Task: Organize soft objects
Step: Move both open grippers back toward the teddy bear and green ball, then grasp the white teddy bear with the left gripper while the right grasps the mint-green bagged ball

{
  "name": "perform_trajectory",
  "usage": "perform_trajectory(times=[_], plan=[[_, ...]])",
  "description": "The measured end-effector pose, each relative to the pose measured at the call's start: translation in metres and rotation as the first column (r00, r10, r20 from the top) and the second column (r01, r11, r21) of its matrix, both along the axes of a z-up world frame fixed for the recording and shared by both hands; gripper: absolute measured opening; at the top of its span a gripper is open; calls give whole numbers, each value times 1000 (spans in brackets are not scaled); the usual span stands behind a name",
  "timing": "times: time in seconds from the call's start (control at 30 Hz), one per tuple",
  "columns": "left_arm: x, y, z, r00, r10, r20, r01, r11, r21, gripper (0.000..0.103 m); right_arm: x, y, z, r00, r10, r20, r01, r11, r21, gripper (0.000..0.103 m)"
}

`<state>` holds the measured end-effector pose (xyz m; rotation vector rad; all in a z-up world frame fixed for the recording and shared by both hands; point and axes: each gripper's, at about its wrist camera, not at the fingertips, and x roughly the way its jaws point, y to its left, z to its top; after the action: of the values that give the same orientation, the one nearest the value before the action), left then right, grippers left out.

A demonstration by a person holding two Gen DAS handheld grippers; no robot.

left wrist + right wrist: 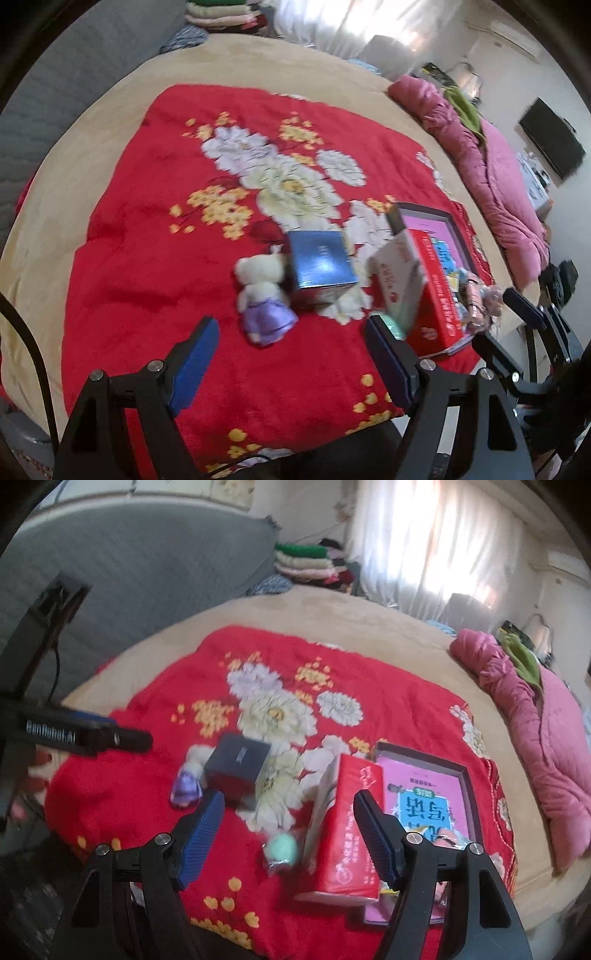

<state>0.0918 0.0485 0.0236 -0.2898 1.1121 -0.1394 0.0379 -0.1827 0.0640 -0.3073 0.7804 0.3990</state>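
A white plush toy in a purple dress (264, 295) (188, 779) lies on the red flowered blanket (147, 258), against a blue box (321, 264) (238, 766). My left gripper (291, 323) hovers open just in front of the plush, nothing between its fingers. A red tissue pack (424, 295) (347, 823) stands to the right, leaning by a pink book (424, 794). A small green ball in clear wrap (282, 851) lies between the fingers of my right gripper (290, 799), which is open above it and beside the tissue pack. Whether the pads touch anything is unclear from the blur.
The blanket covers a beige bed (92, 147). A rumpled pink quilt (498, 177) runs along the right side. Folded clothes (303, 561) are stacked at the far end. A grey headboard (147, 572) stands at the left. My left gripper's body (92, 734) shows in the right wrist view.
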Motion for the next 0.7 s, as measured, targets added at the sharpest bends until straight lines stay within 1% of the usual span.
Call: perform_trajectory(times=[0.23, 0.37, 0.5, 0.6, 0.7], plan=[[7, 16, -31, 998, 31, -62, -31, 1000, 2, 80, 4, 16, -33, 997, 57, -53, -64, 990, -127, 74], [14, 14, -52, 994, 27, -104, -26, 1000, 6, 80, 4, 24, -50, 993, 91, -71, -104, 973, -205, 74], [22, 5, -79, 988, 8, -152, -4, 1000, 24, 80, 4, 31, -63, 989, 122, -81, -139, 956, -259, 74], [28, -2, -95, 983, -5, -184, 11, 999, 36, 80, 4, 36, -75, 984, 152, -94, -174, 936, -307, 74], [38, -4, -111, 977, -9, -215, 19, 999, 46, 80, 5, 46, -89, 975, 193, -112, -222, 897, -382, 74]])
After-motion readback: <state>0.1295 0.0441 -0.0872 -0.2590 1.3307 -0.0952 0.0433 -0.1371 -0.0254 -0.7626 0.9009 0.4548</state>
